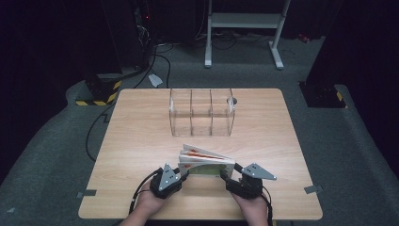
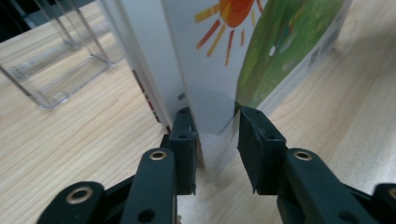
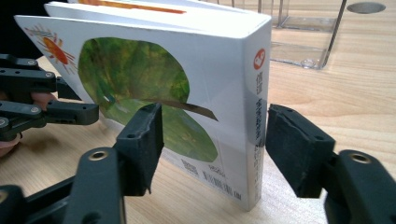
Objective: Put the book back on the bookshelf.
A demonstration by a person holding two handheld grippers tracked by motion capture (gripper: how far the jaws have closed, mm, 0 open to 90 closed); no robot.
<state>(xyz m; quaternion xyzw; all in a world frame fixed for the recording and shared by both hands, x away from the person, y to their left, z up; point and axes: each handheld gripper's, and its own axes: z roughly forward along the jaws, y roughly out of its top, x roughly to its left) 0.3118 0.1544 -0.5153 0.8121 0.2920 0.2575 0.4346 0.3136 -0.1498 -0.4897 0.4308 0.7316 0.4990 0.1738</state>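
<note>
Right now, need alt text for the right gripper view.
A white picture book stands on edge on the wooden table, its spine between the right gripper's open jaws. The left gripper meets its far end; a clear divider rack sits behind.

High view overhead facing forward, claw views close, sharing book (image 1: 205,162)

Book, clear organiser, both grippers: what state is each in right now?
White picture book with sun and green leaf cover: standing on edge on the table, pages fanned at the top.
Clear acrylic three-slot organiser: upright, slots empty.
Left gripper: open, fingers astride the book's cover edge.
Right gripper: open, fingers either side of the spine end.
</note>
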